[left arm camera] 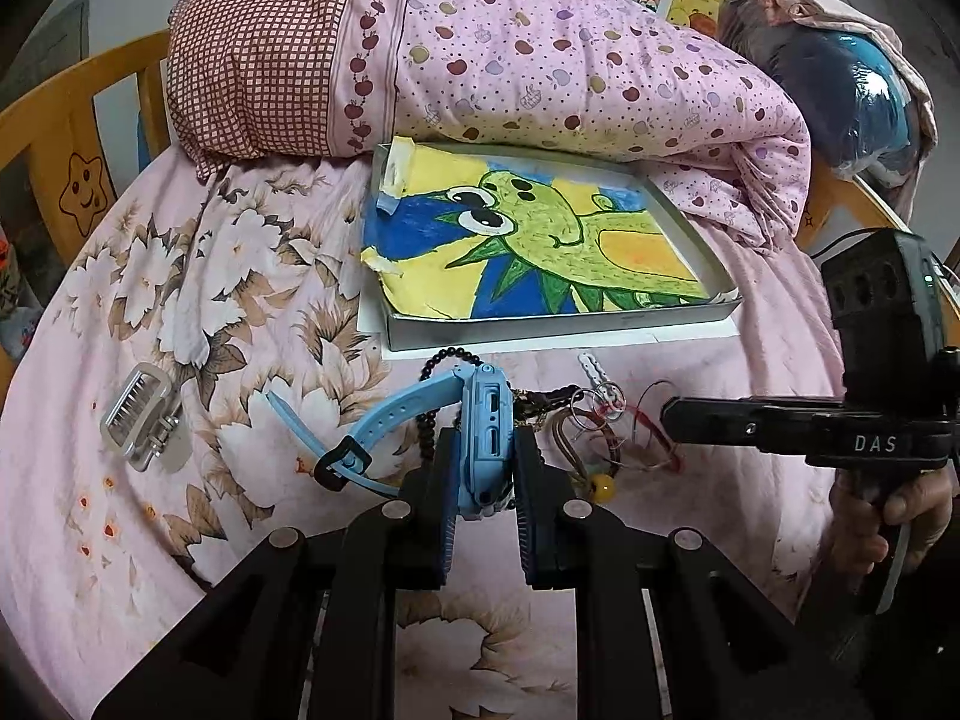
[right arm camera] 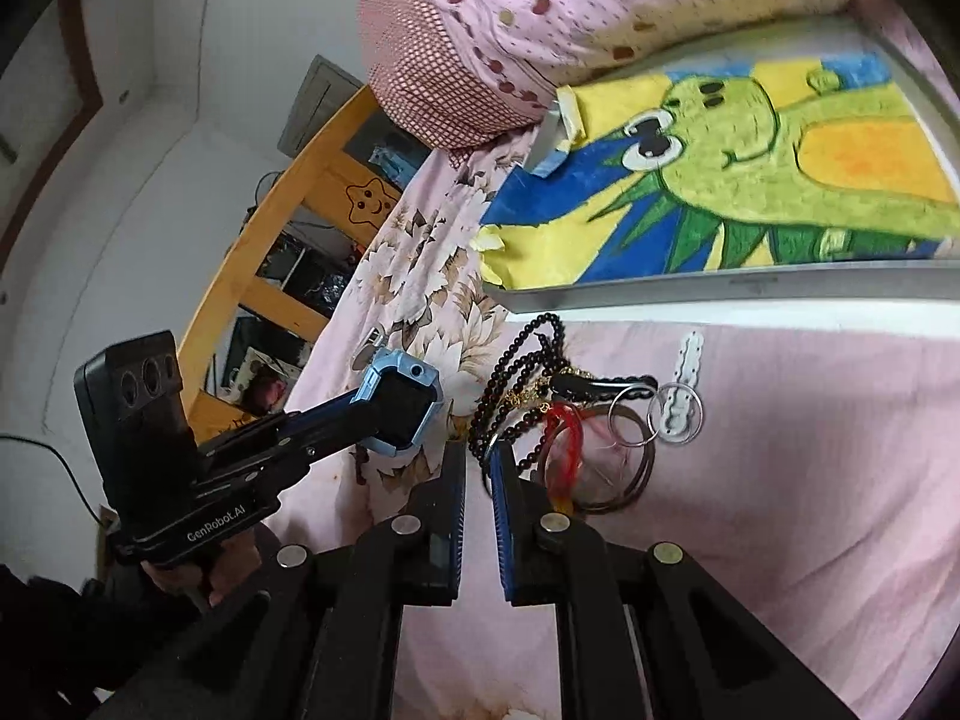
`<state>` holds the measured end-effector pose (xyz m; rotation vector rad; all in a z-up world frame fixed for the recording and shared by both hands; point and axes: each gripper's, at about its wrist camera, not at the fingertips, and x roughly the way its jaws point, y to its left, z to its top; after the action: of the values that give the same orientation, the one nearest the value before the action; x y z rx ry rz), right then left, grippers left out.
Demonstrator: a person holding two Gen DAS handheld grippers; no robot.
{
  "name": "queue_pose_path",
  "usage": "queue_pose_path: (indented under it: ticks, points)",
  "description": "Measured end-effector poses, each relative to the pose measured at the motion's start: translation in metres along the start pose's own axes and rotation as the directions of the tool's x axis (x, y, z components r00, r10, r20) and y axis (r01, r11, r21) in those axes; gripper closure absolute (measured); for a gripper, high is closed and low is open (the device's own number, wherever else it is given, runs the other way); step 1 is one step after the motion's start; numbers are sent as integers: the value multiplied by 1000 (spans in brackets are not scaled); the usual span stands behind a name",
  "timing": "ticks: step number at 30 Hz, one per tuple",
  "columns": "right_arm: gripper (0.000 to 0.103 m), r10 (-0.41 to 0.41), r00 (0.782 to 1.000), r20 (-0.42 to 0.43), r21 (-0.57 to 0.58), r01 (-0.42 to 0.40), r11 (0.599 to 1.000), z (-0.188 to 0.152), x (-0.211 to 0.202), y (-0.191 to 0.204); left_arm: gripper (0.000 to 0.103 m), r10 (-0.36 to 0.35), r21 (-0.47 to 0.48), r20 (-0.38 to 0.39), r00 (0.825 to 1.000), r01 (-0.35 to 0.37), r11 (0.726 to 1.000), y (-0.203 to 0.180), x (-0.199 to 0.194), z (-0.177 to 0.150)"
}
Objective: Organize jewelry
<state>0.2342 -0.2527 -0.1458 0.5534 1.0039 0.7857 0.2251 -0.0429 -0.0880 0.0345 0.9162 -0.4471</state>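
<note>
So the left gripper (left arm camera: 485,462) has its two pads clamped on the body of a light blue kids' smartwatch (left arm camera: 486,438), holding it edge-on so the side ports face the camera, with the strap (left arm camera: 384,426) flopping out to the left and looping through a black keeper. From the right wrist view you can see the same watch (right arm camera: 401,405) face-on, dark screen in a blue bezel, held up off the bedsheet. The right gripper (right arm camera: 478,504) isn't holding anything: its jaws sit with only a narrow gap between them, tips right next to the pile of jewelry on the pink floral bedsheet (left arm camera: 180,300). That pile has a black bead necklace (right arm camera: 528,360), a couple of thin bangles (right arm camera: 624,462), a red cord (right arm camera: 567,426), a metal ring (right arm camera: 675,411) and a small white clasp-like strip (right arm camera: 690,354), all tangled and touching each other. Just behind the pile sits a shallow white box (left arm camera: 558,330) lined with a crayon dinosaur drawing (left arm camera: 540,234). Off to the left on the sheet, well apart from the rest, lies a clear plastic clip thing (left arm camera: 141,420). A dotted pink quilt (left arm camera: 540,60) is bunched up behind the box.
</note>
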Motion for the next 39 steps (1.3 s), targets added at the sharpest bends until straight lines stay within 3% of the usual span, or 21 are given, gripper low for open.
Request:
queue_pose_path:
  ticks: [10, 14, 20, 21, 25, 32, 35, 36, 39]
  points:
    - [100, -14, 998, 57, -42, 16, 999, 4, -9, 7, 89, -9, -6, 13, 1000, 9, 1000, 2, -2, 1]
    - [97, -58, 998, -31, -38, 57, 998, 0, -2, 3, 89, -9, -10, 11, 1000, 10, 1000, 2, -2, 1]
    - [96, -136, 972, -189, -7, 138, 990, -26, 9, -6, 89, -14, -15, -15, 1000, 14, 1000, 3, 0, -1]
    - [96, -143, 969, -203, -14, 143, 990, -29, 11, -6, 89, -14, -20, -28, 1000, 14, 1000, 4, 1, -2]
    - [73, -160, 956, -246, -55, 151, 987, -34, 21, -1, 89, -17, -33, -65, 998, 15, 999, 5, 4, -6]
    - [73, -215, 938, -270, -123, 188, 974, -38, 38, 6, 89, -29, -71, -111, 993, 21, 997, 7, 2, -14]
    - [81, -259, 927, -273, -170, 219, 961, -41, 44, 10, 89, -30, -72, -112, 993, 22, 997, 5, 0, -16]
    - [90, -264, 926, -271, -180, 220, 959, -41, 44, 12, 89, -30, -72, -110, 993, 22, 997, 4, -1, -16]
    - [98, -268, 931, -246, -202, 221, 954, -42, 37, 17, 89, -26, -76, -106, 994, 18, 997, 3, -3, -18]
